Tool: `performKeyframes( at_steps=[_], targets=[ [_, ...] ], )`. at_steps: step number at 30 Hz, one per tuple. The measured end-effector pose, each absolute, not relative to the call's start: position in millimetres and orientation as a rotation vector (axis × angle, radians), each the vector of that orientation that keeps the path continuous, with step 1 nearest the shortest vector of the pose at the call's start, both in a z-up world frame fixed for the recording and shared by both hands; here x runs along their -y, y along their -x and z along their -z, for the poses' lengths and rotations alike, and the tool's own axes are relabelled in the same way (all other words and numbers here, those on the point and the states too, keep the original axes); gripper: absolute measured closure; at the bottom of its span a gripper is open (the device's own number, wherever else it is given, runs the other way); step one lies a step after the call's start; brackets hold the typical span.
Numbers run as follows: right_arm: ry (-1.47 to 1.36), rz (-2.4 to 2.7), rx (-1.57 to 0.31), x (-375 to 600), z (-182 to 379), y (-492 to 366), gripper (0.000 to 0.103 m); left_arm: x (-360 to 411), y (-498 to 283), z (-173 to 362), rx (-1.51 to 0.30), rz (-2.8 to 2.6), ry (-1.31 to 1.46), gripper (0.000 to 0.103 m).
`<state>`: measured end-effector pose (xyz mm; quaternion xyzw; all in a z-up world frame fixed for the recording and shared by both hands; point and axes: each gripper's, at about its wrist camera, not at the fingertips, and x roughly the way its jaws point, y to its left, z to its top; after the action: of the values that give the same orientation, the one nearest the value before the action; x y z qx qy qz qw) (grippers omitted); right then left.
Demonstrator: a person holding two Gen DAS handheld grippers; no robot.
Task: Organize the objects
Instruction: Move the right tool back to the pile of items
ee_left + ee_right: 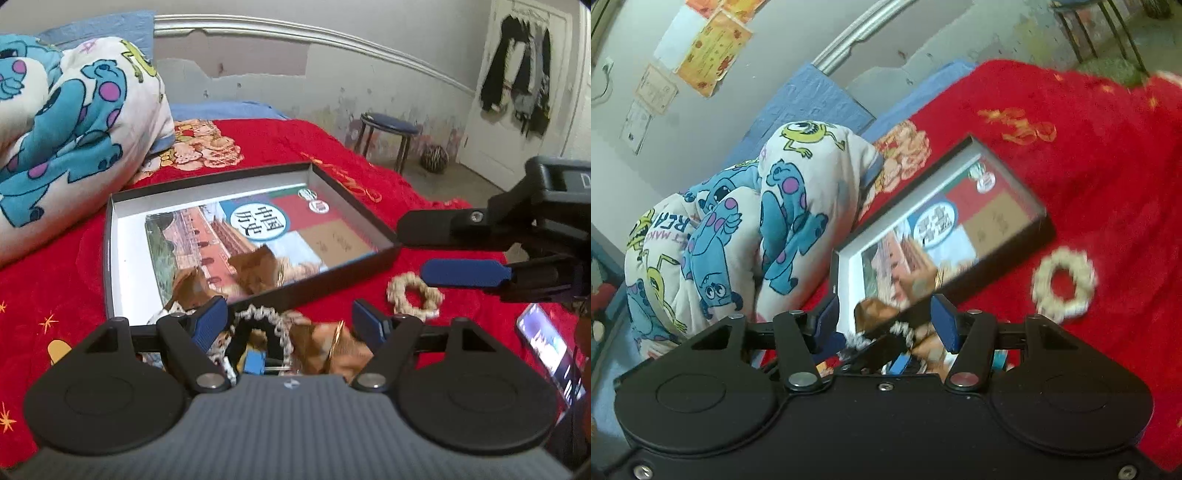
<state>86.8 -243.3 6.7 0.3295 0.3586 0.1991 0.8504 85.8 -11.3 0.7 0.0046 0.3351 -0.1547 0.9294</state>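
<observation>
The left gripper (288, 325) has its fingers (208, 321) wide apart, clamped on nothing; below and between them lie a brown bow (332, 343) and a black band with white trim (258, 325), not pressed by either pad. The right gripper (436, 251), seen from the left wrist, comes in from the right with fingers (465, 273) partly apart, just above a cream scrunchie (413, 295) on the red bed (369, 155); whether they touch it I cannot tell. Nothing is clamped there. A shallow black box (110, 240) sits on the bed, far of the left gripper, holding a book (258, 229) and another brown bow (255, 269). A phone (550, 343) lies at right. A cartoon quilt (66, 122) is heaped at the far left.
</observation>
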Motion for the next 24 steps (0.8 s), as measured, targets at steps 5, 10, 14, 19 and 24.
performKeyframes(
  at_steps=[5,10,14,19,24],
  targets=[
    [-0.756,-0.492,-0.819,229.7,12.0,-81.9,0.052,6.7,-81.2,7.7,-0.703,0.279,-0.031,0.019],
    [-0.766,-0.495,-0.884,218.6,34.5,-84.2,0.053,0.4,-83.7,20.7,-0.746,0.248,-0.042,0.019],
    [-0.767,-0.463,-0.938,214.7,51.8,-89.8,0.055,0.7,-85.5,25.7,-0.762,0.258,-0.027,0.019],
    [-0.725,-0.385,-0.948,217.7,57.9,-94.1,0.056,9.1,-85.6,28.4,-0.764,0.279,-0.050,0.019],
    [-0.659,-0.301,-0.935,226.9,53.8,-96.6,0.056,14.7,-88.5,32.7,-0.778,0.287,-0.048,0.019]
  ],
)
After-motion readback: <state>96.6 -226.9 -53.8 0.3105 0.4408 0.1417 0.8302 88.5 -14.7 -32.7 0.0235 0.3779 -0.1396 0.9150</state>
